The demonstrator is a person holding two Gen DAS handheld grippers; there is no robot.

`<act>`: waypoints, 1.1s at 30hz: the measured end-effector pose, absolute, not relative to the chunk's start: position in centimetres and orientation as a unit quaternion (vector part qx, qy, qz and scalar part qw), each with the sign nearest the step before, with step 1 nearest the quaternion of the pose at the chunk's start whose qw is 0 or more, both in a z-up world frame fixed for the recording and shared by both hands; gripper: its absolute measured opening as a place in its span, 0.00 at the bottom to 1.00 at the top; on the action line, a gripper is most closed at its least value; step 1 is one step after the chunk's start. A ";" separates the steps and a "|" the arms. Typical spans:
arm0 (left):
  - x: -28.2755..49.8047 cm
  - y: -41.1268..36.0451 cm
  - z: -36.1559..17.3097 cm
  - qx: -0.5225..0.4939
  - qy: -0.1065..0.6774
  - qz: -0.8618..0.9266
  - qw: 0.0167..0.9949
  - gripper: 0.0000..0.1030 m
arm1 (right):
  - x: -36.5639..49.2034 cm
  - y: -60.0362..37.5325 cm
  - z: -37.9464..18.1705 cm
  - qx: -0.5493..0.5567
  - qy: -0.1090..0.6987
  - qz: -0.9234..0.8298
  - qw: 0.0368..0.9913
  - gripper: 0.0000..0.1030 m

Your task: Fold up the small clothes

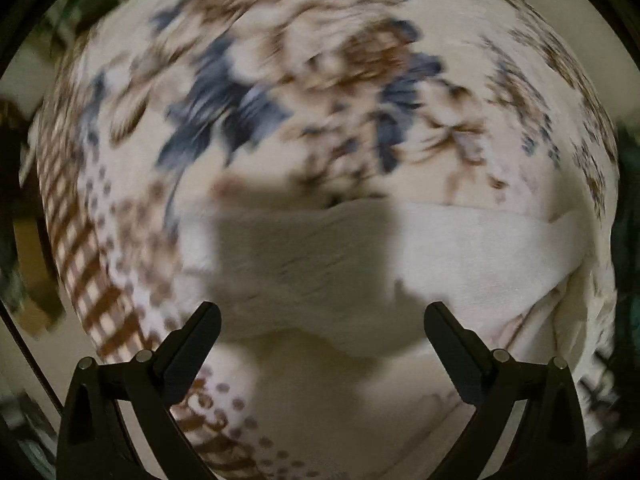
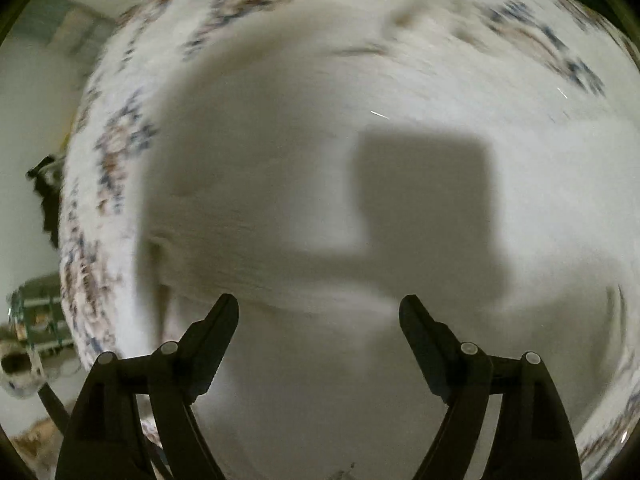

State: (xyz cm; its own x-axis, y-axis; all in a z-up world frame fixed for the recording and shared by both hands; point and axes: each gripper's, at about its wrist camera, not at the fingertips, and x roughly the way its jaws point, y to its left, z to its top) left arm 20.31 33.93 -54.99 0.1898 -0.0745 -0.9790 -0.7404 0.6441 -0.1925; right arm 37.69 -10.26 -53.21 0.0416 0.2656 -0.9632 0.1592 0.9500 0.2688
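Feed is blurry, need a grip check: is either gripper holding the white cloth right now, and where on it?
Nothing is held. The left gripper and right gripper are both open above the white cloth, with no fabric between the fingers.

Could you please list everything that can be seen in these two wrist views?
White garment: one, plain white, lying flat on the patterned cloth, ahead of both grippers; a folded edge shows in the left wrist view.
Patterned cloth: one, cream with blue and brown flowers, checks and dots, spread under the garment.
Background clutter: blurred, green and brown, at the left edge of the right wrist view; too unclear to name.
Left gripper: one, black, jaws apart, holding nothing.
Right gripper: one, black, jaws apart, holding nothing.
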 end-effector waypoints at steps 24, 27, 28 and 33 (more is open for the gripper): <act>29.5 27.9 -41.9 -0.208 0.501 0.247 0.803 0.06 | 32.6 -21.4 -52.8 0.172 0.699 -0.052 0.692 0.82; 34.4 21.8 -38.5 -0.142 0.489 0.177 0.842 0.06 | 32.2 -25.6 -52.0 0.209 0.693 -0.066 0.686 0.82; 35.7 19.4 -38.0 -0.131 0.489 0.154 0.849 0.06 | 31.7 -27.4 -51.7 0.221 0.689 -0.071 0.686 0.82; 41.4 2.9 -39.0 -0.086 0.516 0.010 0.852 0.06 | 30.6 -35.8 -50.4 0.246 0.676 -0.089 0.689 0.82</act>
